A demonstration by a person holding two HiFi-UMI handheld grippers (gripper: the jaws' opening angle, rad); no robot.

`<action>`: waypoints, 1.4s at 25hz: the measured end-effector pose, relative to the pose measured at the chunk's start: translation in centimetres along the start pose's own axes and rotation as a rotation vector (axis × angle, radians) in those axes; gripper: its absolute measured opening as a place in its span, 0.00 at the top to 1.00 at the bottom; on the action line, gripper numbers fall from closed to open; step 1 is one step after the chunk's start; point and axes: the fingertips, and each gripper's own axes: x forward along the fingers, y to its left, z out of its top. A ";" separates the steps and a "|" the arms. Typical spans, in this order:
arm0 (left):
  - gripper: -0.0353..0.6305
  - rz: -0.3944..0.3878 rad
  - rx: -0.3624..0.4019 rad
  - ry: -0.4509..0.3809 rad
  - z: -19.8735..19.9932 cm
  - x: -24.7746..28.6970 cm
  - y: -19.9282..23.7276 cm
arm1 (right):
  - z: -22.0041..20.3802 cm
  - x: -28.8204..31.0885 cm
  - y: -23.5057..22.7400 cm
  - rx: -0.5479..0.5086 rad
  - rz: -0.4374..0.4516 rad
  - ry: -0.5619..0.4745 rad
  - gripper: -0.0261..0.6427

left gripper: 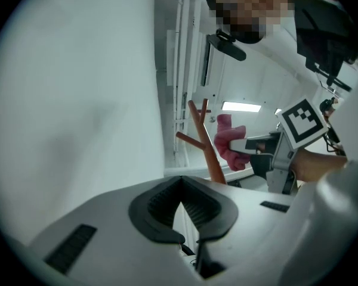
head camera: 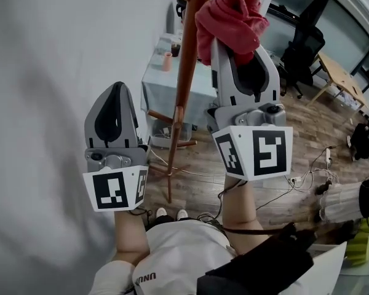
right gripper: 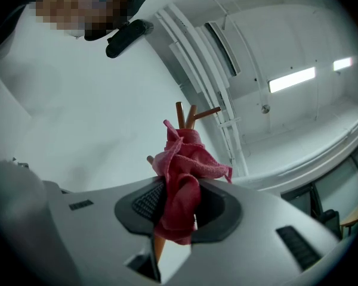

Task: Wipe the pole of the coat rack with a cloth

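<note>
1. The pole (head camera: 186, 72) of the coat rack stands on a wooden floor (head camera: 283, 158). To the left of the pole a plain white wall (head camera: 37, 103) fills the head view.
2. Behind the pole there is a small surface (head camera: 163, 88) with a pale cover, and an orange cup (head camera: 166, 61) stands on it. Far to the right of the pole are a black chair (head camera: 304, 48) and a wooden table (head camera: 341, 75). Cables (head camera: 307, 177) lie on the floor to the right of the pole's foot.
3. The red cloth (head camera: 230, 17) is high up, just to the right of the pole and touching it. The right claw (right gripper: 184, 185) is clamped on the cloth.
4. The left claw (left gripper: 180, 183) is to the left of the pole, apart from it and lower than the cloth. Its tips are together and nothing is between them.
5. The top of the pole is cut off by the upper edge of the head view. The cloth covers the tips of the right claw there. I cannot tell if the cloth goes around the pole or only lies against it.
</note>
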 end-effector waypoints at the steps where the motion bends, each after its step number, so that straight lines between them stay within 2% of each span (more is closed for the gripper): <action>1: 0.93 -0.005 -0.004 -0.008 0.2 0.1 0.0 | 0.4 0.3 -0.1 -0.004 -0.004 -0.011 0.79; 7: 0.93 -0.026 -0.028 -0.021 -0.5 0.5 -0.4 | 1.5 1.6 -1.0 -0.042 0.000 -0.042 0.79; 12: 0.93 -0.053 0.032 -0.019 -0.2 0.9 -0.9 | 1.5 2.0 -1.5 -0.044 -0.010 -0.041 0.79; 25: 0.93 -0.068 -0.013 -0.010 -0.6 0.8 -0.7 | 0.1 1.9 -0.4 -0.094 0.007 0.017 0.79; 35: 0.93 -0.055 -0.031 0.012 -1.6 0.2 -0.3 | -1.7 0.9 -0.2 -0.078 0.007 0.058 0.79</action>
